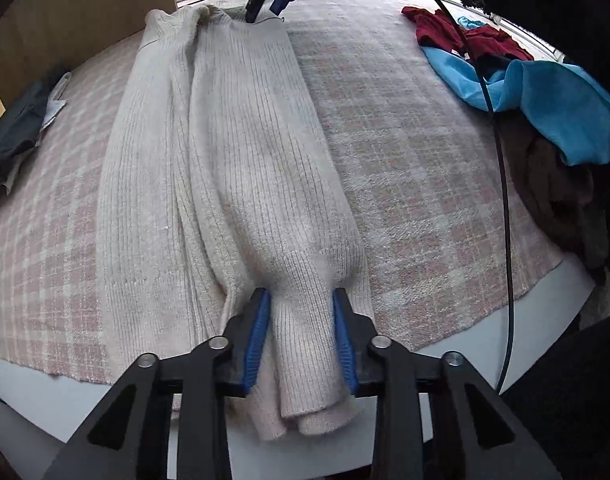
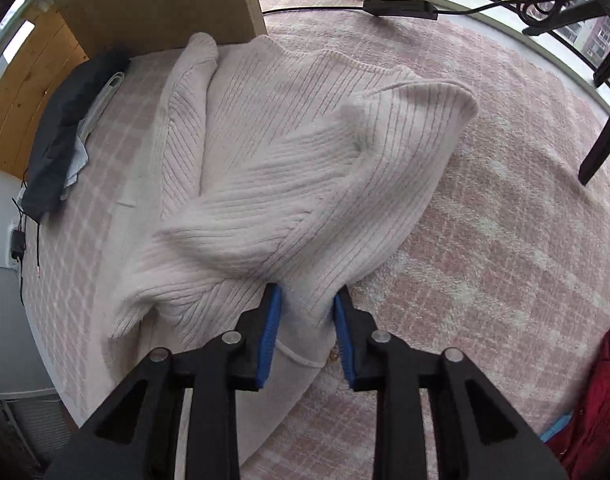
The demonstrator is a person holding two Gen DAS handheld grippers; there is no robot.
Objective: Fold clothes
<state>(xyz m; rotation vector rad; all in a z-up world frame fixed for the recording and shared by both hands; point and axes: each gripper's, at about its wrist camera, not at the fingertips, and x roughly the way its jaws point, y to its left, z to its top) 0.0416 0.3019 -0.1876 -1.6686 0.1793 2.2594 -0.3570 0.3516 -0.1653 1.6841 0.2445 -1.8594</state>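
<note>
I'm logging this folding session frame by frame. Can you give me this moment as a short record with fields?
surface: pink plaid blanket
garment: cream ribbed sweater, folded lengthwise into a long strip
left gripper: clamped on the sweater's near end
right gripper: clamped on the far end
other clothes: blue garment, red garment, dark garment
stage: both ends held, crosswise fold not yet made

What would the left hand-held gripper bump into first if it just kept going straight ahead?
Probably more of the cream ribbed sweater already gathered between the left hand-held gripper; it stretches straight ahead, to the right hand-held gripper at its far end.
</note>
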